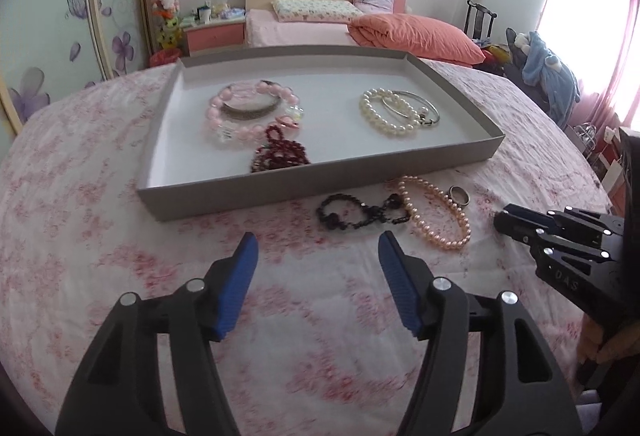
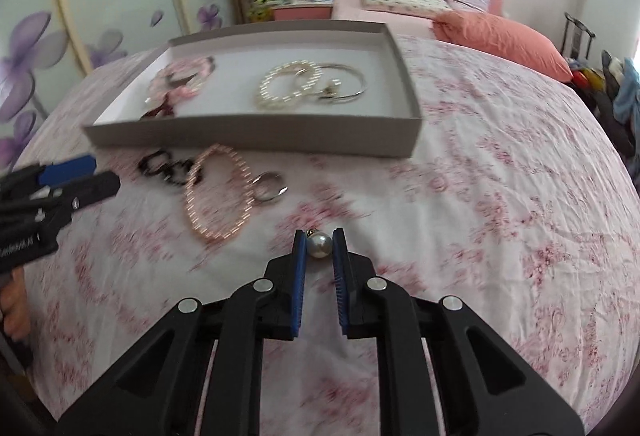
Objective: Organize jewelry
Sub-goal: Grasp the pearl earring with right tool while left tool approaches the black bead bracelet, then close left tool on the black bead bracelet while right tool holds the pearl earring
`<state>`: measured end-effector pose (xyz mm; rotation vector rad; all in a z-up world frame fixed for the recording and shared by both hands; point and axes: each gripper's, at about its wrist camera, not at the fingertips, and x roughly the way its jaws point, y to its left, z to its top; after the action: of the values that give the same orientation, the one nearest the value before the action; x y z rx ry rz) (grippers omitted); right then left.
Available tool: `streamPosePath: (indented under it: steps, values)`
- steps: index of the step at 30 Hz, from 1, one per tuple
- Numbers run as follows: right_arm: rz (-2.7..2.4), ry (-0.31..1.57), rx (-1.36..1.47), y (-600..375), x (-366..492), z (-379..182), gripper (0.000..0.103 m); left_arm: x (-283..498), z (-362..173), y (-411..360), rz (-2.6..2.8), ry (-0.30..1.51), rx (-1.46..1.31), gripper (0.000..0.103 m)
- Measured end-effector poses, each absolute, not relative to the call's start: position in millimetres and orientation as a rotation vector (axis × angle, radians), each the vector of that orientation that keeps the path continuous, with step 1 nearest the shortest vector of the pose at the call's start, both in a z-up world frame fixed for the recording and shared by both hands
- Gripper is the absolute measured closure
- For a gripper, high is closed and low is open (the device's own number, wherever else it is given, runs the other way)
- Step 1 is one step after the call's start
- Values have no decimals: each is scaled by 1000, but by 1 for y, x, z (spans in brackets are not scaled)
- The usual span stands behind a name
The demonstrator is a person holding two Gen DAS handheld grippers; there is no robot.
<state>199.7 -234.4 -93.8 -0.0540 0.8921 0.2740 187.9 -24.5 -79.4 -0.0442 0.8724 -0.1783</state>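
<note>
The left gripper is a matte black plastic frame with forked arms that carry triangular cut-outs, filling the lower half of its own view. Round silver screw heads mark each pivot, four across. Its jaws are lined with ribbed blue pads. The right gripper, at lower centre of its view, has the same black arms, silver pivots and blue ribbed lining. Seen from the side at the right edge of the left view, its body bears small silver screws and pale embossed lettering, with bare skin showing beneath
</note>
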Motion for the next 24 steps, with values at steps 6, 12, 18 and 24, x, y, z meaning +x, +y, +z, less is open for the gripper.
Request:
streamPosePath:
  steps: [6,12,18,24]
  values:
    - [277,884,-50,-236,201,-94,89,210,-85,-30,-162,911,-148,60]
    - [285,886,-38,-236,201,-95,88,221,-93,-40,-101,928,-110,83]
    - [284,886,-39,-237,201,-95,88,216,-94,-50,-70,912,12,91]
    - [281,885,-46,-237,200,-95,88,204,-94,-34,-46,909,49,91]
